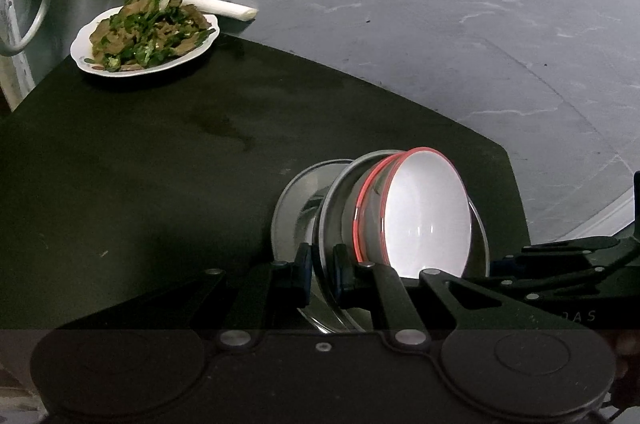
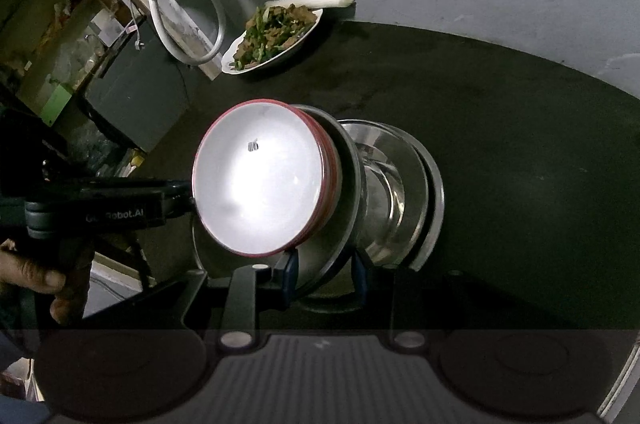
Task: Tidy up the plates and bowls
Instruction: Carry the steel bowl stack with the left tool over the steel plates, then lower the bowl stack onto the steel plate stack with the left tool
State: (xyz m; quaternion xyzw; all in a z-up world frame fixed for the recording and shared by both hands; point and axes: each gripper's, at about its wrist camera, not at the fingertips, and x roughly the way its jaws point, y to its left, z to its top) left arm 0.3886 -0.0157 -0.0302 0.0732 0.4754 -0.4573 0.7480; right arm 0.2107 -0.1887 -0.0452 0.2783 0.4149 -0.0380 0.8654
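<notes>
A stack of dishes is held above the dark table: a white bowl with a red rim (image 1: 424, 212) (image 2: 260, 179) nested in steel plates (image 1: 332, 224) (image 2: 348, 203), with a steel bowl (image 1: 296, 207) (image 2: 392, 191) beneath. My left gripper (image 1: 322, 276) is shut on the rim of a steel plate. My right gripper (image 2: 324, 280) is shut on the steel plate's rim from the opposite side. The left gripper shows at the left of the right wrist view (image 2: 120, 199).
A white plate of stir-fried greens and meat (image 1: 144, 37) (image 2: 274, 35) sits at the far corner of the dark table (image 1: 160, 163) (image 2: 520, 143), with a white leek stalk (image 1: 200, 3) behind it. Grey marble floor (image 1: 440, 3) lies beyond. Shelves and hoses (image 2: 180, 23) stand left.
</notes>
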